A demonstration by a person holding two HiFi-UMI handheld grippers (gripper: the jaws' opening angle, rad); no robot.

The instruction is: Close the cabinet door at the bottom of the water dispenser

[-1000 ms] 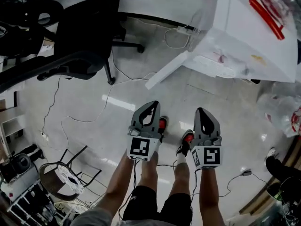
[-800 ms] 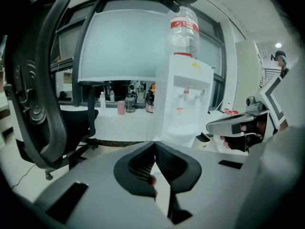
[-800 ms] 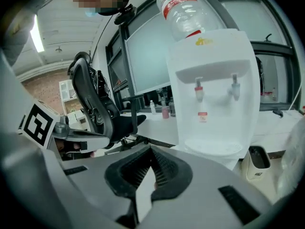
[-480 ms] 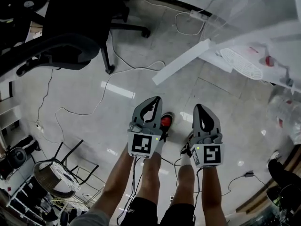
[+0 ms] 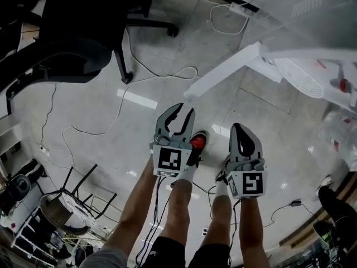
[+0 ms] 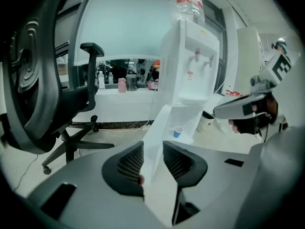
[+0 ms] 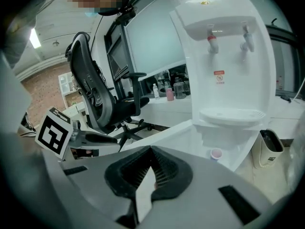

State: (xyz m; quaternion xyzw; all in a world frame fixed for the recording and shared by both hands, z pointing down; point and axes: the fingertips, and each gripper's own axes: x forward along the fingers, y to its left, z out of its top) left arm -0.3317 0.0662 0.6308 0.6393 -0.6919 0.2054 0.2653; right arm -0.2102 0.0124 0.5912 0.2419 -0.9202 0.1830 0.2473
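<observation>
The white water dispenser [image 6: 190, 70] [image 7: 224, 66] stands ahead, at the upper right in the head view. Its bottom cabinet door [image 5: 223, 71] [image 6: 157, 132] [image 7: 167, 132] hangs open, swung out to the left over the floor. A small cup [image 6: 177, 131] [image 7: 216, 153] sits inside the cabinet. My left gripper [image 5: 184, 111] [image 6: 153, 151] is just short of the door's free edge; its jaws are opening with nothing between them. My right gripper [image 5: 240, 130] [image 7: 151, 151] is beside it, shut and empty, facing the open cabinet.
A black office chair [image 5: 72, 43] stands at the left, with cables [image 5: 162, 74] and a power strip [image 5: 240, 8] on the glossy floor. A plastic bag [image 5: 340, 133] lies at the right. A wire rack [image 5: 67, 205] sits at the lower left. My feet [image 5: 196, 142] are below the grippers.
Both grippers have sunk and drawn nearer the open door. The left gripper's jaws, shut before, have parted. The right gripper stays shut.
</observation>
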